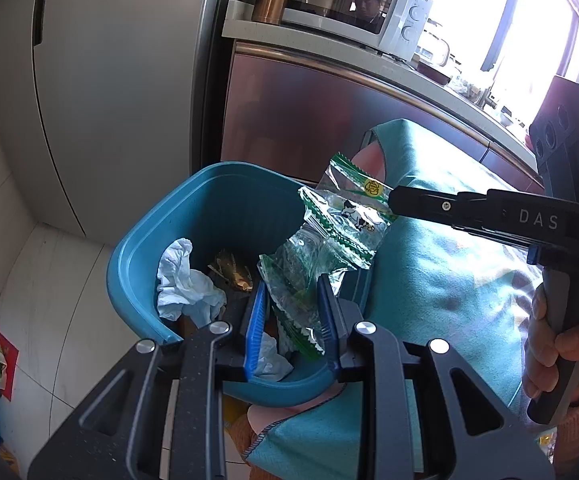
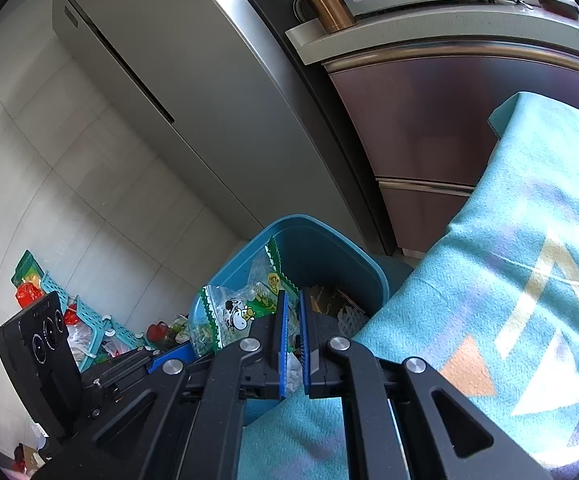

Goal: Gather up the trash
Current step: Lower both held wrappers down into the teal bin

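- Hanging over the blue bin (image 1: 209, 216), a string of clear green-edged wrappers (image 1: 329, 240) runs lengthwise from 1 o'clock down to 7 o'clock in the left wrist view.
- The right gripper (image 1: 393, 200), jaws together, pinches the string's top end, by the cow print.
- The left gripper (image 1: 293, 320) sits at the bin's near rim, its blue pads (image 1: 255, 328) partly apart with the string's lower end between them; whether they press on it I cannot tell.
- Inside the bin lie white tissue (image 1: 185, 280) and a brown scrap (image 1: 233, 272).
- A teal cloth (image 1: 449, 280) lies just at 3 o'clock of the bin.
- More litter (image 2: 89, 320) sits on the floor at 9 o'clock in the right wrist view.
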`<action>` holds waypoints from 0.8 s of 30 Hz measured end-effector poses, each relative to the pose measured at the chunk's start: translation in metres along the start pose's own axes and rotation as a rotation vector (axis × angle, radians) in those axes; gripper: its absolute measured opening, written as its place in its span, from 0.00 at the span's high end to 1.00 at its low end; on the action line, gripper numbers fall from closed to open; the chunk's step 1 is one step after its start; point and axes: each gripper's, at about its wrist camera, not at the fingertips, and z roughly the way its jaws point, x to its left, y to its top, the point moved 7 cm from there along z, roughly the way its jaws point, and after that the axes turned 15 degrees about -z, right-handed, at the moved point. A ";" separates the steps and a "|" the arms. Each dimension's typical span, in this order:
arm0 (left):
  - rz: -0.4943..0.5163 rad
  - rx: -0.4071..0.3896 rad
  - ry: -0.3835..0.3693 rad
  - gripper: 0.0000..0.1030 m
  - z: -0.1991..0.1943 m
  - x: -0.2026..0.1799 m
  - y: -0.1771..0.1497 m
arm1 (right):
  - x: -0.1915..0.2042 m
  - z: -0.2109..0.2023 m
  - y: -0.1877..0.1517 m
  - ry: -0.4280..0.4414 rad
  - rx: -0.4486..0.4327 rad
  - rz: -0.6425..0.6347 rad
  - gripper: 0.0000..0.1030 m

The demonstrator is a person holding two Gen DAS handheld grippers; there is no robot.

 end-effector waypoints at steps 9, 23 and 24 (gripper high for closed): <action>-0.007 0.016 0.005 0.75 0.007 0.003 -0.002 | -0.005 0.010 0.000 -0.011 0.018 0.011 0.96; -0.017 0.035 0.012 0.74 0.018 0.006 -0.002 | -0.005 0.026 0.004 -0.033 0.048 0.000 0.96; -0.017 0.036 0.013 0.74 0.019 0.007 -0.002 | -0.006 0.028 0.004 -0.035 0.049 0.003 0.95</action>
